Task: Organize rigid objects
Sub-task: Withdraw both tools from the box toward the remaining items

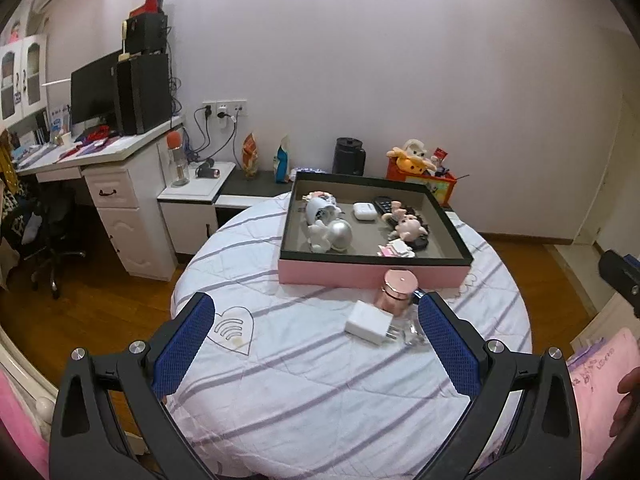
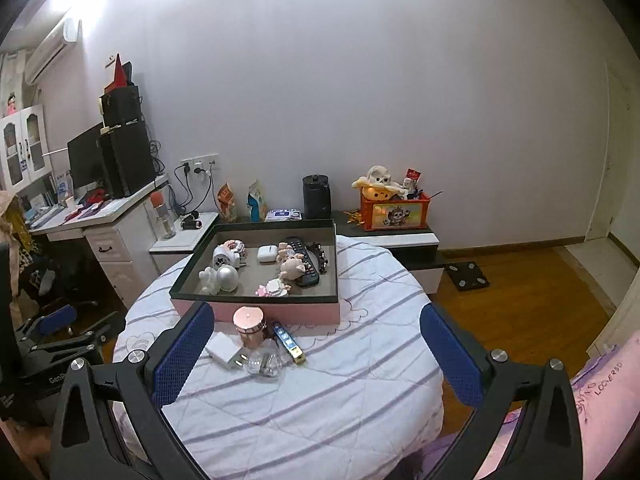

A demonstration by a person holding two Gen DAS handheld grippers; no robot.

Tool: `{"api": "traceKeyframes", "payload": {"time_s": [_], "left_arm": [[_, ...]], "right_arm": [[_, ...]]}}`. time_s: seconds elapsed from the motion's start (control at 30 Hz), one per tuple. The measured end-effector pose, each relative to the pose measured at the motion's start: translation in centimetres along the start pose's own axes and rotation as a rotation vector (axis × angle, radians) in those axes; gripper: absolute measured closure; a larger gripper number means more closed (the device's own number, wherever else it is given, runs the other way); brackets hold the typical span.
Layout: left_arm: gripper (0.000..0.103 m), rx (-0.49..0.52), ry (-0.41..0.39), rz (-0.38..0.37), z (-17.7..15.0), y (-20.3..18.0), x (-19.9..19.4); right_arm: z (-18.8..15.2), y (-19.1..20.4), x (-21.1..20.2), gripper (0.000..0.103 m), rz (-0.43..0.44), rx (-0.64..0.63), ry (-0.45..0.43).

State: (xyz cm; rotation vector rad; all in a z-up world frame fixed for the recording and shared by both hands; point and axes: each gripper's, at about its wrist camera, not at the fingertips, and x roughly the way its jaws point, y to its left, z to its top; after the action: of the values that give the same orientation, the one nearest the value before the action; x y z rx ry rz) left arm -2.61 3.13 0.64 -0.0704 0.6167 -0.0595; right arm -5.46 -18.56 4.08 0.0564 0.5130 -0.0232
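Both the left gripper [image 1: 314, 320] and right gripper [image 2: 316, 330] hover wide open and empty over the striped desk [image 2: 320, 392]. Charger [image 2: 224, 350], pink jar [image 2: 250, 326], a clear item, perhaps glass, await lifting toward the tray [image 2: 256, 304] at 12 o'clock; open cloth lies right.

Round bed [image 2: 320, 400] w/ pink tray [image 2: 280, 314], charger [image 2: 224, 350], candle jar [image 2: 250, 326], lighter [image 2: 289, 342].
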Motion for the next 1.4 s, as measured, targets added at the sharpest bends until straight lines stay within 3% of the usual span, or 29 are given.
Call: {"api": "traceKeyframes", "payload": {"time_s": [0.43,1.4], "left_arm": [[0.0,0.001,-0.011,-0.007,-0.9,-0.1,-2.0],[0.0,-0.009,0.024,-0.003,-1.5,0.3,-0.4]], "right_arm": [[-1.0,0.4,-1.5,0.0,0.0,-0.006,-0.019],[-1.5,0.4,-0.1,0.0,-0.007,-0.012,0.012]]}}
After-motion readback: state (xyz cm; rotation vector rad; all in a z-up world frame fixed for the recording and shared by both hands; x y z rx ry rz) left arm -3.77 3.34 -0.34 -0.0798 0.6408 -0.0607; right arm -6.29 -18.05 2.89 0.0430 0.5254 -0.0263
